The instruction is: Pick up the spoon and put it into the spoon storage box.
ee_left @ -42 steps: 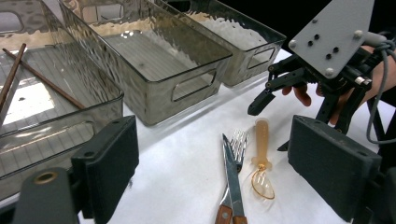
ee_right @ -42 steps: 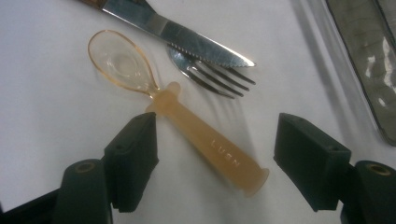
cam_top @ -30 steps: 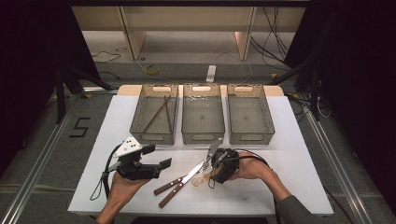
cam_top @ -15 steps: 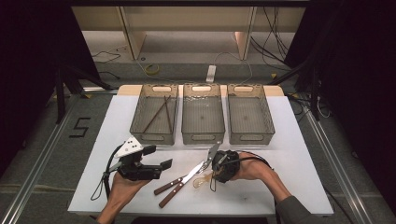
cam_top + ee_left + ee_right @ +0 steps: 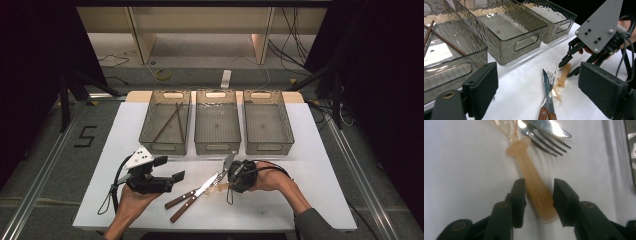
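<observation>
An amber plastic spoon [image 5: 527, 168] lies on the white table [image 5: 310, 165], its bowl by a wood-handled knife [image 5: 200, 190] and fork [image 5: 192, 202]. My right gripper [image 5: 537, 192] is open, one jaw on each side of the spoon's handle, low to the table. From above, that right gripper [image 5: 229, 184] points left at the spoon [image 5: 218, 188]. My left gripper [image 5: 171, 168] is held open above the table to the left of the cutlery, with nothing between its jaws. The left gripper view shows the knife [image 5: 547, 90], the fork [image 5: 552, 72] and the right gripper [image 5: 567, 68] over the spoon [image 5: 564, 72].
Three clear plastic bins stand in a row at the back: the left bin [image 5: 165, 146] holds dark chopsticks [image 5: 172, 120], while the middle bin [image 5: 217, 147] and right bin [image 5: 269, 147] hold nothing. Cables trail from both grippers. The table's front edge is close to the hands.
My right gripper has edged down and closer over the spoon's handle. The left gripper has barely moved.
</observation>
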`<state>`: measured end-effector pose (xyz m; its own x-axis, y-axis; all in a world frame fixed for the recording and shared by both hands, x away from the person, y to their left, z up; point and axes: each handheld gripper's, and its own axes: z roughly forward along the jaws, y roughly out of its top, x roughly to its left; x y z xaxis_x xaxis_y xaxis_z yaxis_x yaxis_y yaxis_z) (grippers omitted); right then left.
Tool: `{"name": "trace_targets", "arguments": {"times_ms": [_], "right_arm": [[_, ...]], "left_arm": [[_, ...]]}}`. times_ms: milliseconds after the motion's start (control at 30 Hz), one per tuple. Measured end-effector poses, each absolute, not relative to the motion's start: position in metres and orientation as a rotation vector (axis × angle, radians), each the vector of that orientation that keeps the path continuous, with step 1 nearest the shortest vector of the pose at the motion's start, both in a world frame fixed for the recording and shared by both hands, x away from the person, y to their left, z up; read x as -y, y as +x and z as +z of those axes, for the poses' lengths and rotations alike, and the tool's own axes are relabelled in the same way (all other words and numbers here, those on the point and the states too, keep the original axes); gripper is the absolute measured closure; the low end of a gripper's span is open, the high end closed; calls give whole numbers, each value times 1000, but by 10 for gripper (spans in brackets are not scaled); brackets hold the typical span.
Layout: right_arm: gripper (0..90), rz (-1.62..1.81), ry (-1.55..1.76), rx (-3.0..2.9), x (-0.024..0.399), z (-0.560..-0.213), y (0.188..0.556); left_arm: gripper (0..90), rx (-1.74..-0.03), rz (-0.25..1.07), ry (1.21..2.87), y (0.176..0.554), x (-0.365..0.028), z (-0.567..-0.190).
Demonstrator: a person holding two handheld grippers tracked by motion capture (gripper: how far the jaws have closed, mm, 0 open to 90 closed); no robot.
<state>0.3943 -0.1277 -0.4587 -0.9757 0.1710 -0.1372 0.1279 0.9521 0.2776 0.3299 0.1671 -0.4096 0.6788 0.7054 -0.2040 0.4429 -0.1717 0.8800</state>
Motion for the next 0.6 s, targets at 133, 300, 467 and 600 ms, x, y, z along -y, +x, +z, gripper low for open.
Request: {"name": "trace_targets", "arguments": {"times_ms": [133, 300, 467, 600], "right_arm": [[701, 410, 209, -2939, 130, -459, 396], [738, 406, 109, -2917, 131, -458, 392], [746, 395, 67, -2906, 133, -456, 388], [747, 450, 117, -2908, 139, -450, 389]], "left_arm": [[160, -913, 302, 1807, 330, -167, -409], [160, -911, 304, 1811, 330, -167, -410], [160, -912, 304, 1813, 330, -167, -410], [160, -916, 300, 1812, 331, -167, -410]]}}
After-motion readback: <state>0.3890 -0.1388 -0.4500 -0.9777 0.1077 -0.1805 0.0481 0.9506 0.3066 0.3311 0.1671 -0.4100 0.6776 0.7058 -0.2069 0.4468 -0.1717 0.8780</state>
